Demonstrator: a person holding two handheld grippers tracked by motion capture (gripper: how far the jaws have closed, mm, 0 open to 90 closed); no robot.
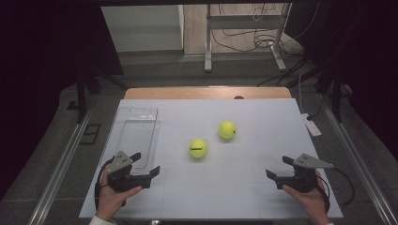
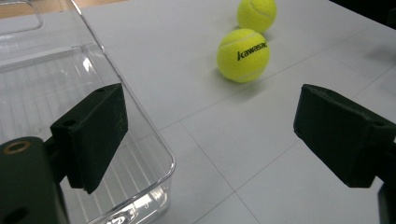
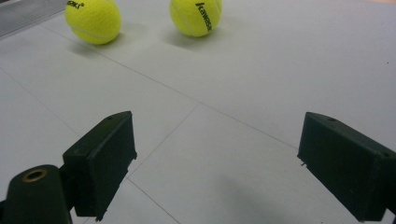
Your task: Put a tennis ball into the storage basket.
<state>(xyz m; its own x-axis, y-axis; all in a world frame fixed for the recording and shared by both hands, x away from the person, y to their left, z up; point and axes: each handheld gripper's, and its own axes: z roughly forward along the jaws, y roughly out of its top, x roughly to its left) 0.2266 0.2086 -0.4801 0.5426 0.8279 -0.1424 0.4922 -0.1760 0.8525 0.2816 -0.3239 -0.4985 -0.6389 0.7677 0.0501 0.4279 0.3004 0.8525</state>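
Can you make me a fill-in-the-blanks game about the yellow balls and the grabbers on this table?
1. There are ___ tennis balls on the white table.
2. The clear plastic box has ___ inside it.
3. The left gripper has its jaws ___.
4. The clear box sits nearest the ___ gripper.

Missing words: two; nothing; open; left

high view: above the near table edge, facing forward and down, far off | left gripper view: low, close behind its jaws, facing the nearer ball (image 2: 243,55) | right gripper view: low, close behind its jaws | shared: both tennis balls ahead of the jaws, white table (image 1: 244,187)
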